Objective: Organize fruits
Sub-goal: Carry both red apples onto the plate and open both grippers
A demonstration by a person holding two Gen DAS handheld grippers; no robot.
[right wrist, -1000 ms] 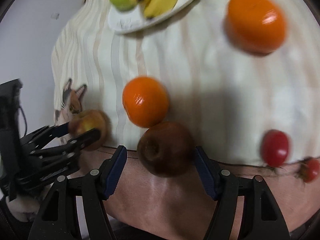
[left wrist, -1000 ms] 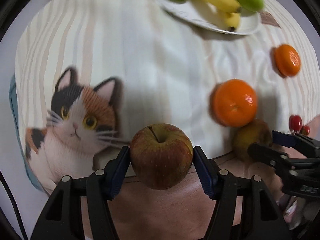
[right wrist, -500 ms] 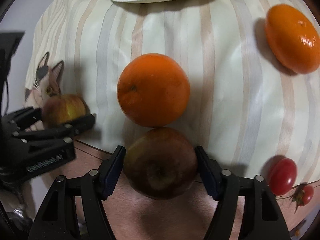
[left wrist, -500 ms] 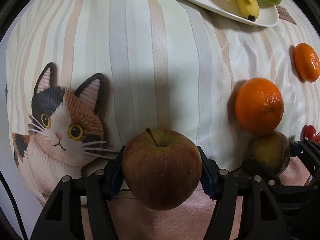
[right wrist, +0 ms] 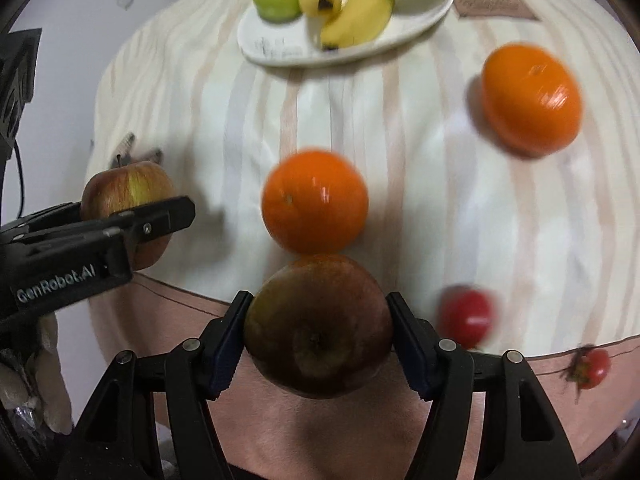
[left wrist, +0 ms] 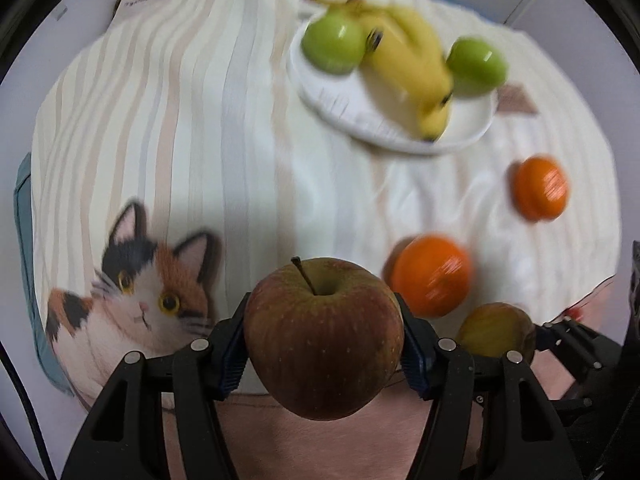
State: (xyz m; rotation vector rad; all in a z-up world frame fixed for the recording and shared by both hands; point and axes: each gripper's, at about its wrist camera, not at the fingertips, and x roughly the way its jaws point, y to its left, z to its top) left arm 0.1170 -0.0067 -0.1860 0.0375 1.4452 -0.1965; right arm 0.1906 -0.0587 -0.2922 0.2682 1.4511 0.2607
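Soft, even indoor light; shadows faint. Strong fisheye bending, black vignette at corners. Held red apple rendered sharp; plate, bananas, oranges smeared by motion blur. Streaked glare seen on orange skins.

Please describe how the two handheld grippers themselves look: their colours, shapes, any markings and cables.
Both are black plastic. The left gripper and the right gripper each have two angular, open-framed fingers with silver pivot screws and ribbed dark blue pads. Seen from the right wrist camera, the left gripper's body carries white lettering "GenRobot.AI", and a thin black cable runs beside it. No sleeves or hands are clearly visible.
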